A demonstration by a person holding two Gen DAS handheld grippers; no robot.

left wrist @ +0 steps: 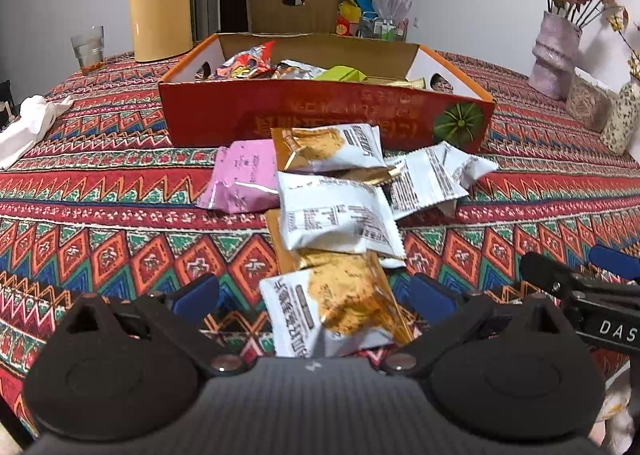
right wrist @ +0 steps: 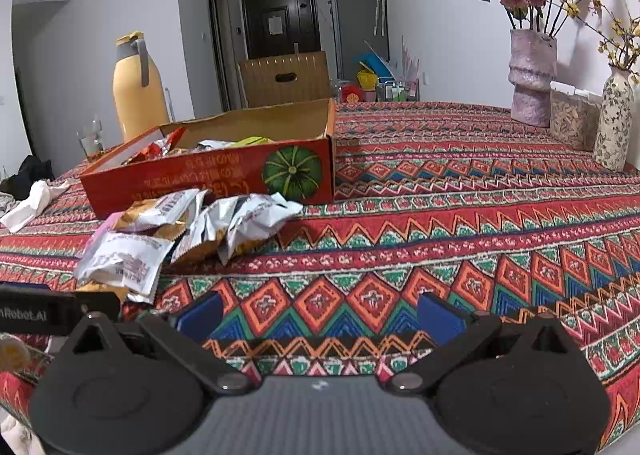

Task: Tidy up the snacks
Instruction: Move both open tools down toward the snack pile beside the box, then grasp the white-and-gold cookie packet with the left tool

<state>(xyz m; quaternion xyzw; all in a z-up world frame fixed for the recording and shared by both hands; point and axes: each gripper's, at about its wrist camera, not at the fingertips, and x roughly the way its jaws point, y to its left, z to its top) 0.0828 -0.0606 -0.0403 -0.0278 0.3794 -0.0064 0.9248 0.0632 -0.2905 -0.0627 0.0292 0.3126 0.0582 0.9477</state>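
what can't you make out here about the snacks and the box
- Box contents: near wall hides most in both views.
- Nearest packet, left wrist view: lower end behind the gripper body.
- Pink packet: print too small to read.
- Pile, right wrist view: packets overlap, count unclear.

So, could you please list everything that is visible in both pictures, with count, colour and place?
box: one, red, table middle, holds snacks
snack packets: several, white, gold, one pink, piled before the box
flask: one, yellow, behind box, left
glass: one, clear, beside flask
cloth: one, white, left edge
vases: two, pink and floral, far right, with flowers
tablecloth: one, red patterned
left gripper: jaws open around nearest packet
right gripper: jaws open, empty
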